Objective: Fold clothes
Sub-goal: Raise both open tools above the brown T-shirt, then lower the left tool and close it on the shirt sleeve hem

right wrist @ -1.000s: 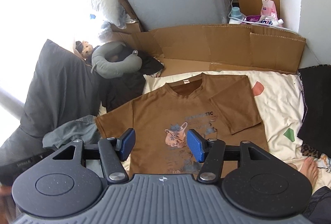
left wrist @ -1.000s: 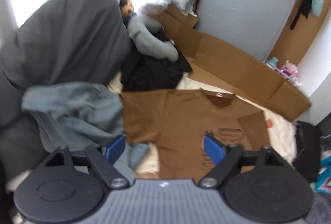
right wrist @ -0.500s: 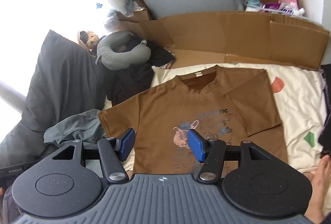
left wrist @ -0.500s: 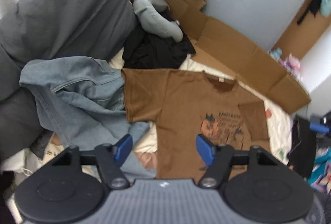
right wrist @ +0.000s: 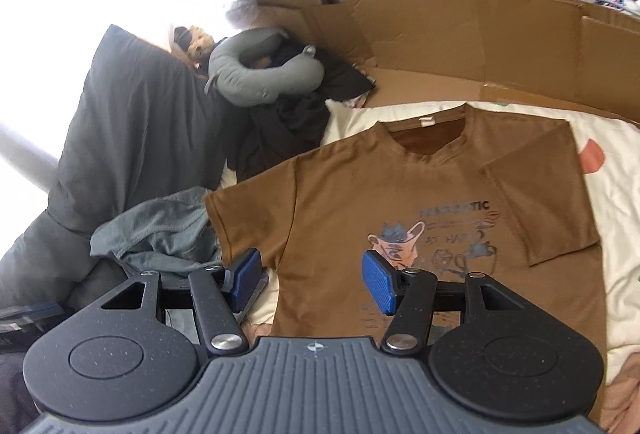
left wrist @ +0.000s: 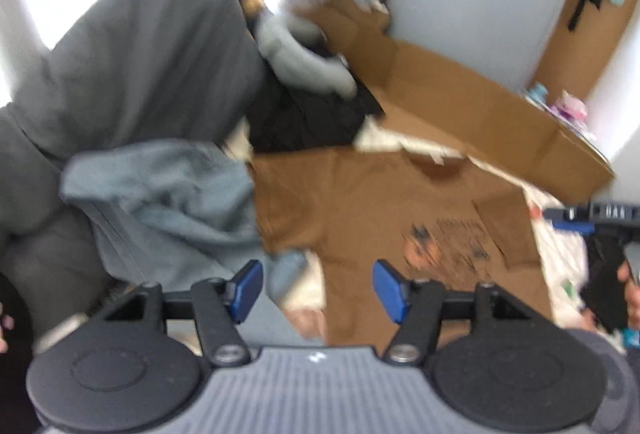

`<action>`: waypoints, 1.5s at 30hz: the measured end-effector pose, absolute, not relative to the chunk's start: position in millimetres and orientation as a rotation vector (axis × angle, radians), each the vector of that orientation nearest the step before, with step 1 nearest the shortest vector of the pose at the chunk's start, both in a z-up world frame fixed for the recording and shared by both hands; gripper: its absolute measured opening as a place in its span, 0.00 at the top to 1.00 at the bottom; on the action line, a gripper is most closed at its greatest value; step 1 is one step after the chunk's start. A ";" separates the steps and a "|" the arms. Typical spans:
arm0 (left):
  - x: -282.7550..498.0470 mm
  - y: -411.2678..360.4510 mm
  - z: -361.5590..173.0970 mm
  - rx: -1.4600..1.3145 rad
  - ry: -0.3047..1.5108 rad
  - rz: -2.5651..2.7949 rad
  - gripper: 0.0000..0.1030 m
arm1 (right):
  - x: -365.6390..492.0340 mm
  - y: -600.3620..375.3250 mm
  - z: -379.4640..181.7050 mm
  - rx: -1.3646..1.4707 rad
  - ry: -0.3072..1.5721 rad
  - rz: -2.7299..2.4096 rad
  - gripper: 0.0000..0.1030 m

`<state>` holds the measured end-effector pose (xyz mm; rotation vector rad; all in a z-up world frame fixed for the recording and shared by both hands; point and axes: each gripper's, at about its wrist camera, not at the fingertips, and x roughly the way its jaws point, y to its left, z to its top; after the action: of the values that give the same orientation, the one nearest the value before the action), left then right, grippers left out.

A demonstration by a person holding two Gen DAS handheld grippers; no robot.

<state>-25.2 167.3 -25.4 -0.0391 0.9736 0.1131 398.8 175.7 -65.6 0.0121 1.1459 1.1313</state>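
Brown T-shirt (right wrist: 400,201) flat beyond both grippers' fingers, left gripper (left wrist: 318,288) narrowing on nothing, right gripper (right wrist: 310,282) apart, empty

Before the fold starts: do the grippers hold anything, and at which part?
Nothing: left gripper and right gripper are open above the shirt.

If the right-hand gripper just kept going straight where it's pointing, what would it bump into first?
Most likely the brown T-shirt spread flat on the bed. The right gripper is open and empty, with the shirt's side edge straight ahead between its fingers. How far off is unclear.
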 end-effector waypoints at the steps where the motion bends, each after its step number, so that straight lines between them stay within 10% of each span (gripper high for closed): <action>1: -24.6 163.2 -23.5 -0.023 0.960 0.127 0.38 | 397.3 178.9 -70.3 0.005 1.148 1.137 0.39; 10: 17.3 159.9 -51.0 -0.031 0.968 0.115 0.17 | 392.1 207.3 -119.6 -0.036 1.164 1.182 0.39; 22: 77.6 204.4 -137.7 -0.087 0.980 0.268 0.16 | 388.7 246.7 -180.2 -0.133 1.115 1.298 0.39; 45: 109.4 246.2 -309.5 -0.249 1.035 0.340 0.46 | 367.6 283.4 -306.6 -0.188 1.063 1.443 0.48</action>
<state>109.4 246.2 -309.5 -0.2492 1.0353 0.3396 367.6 283.4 -306.6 -0.1876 1.0626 1.4427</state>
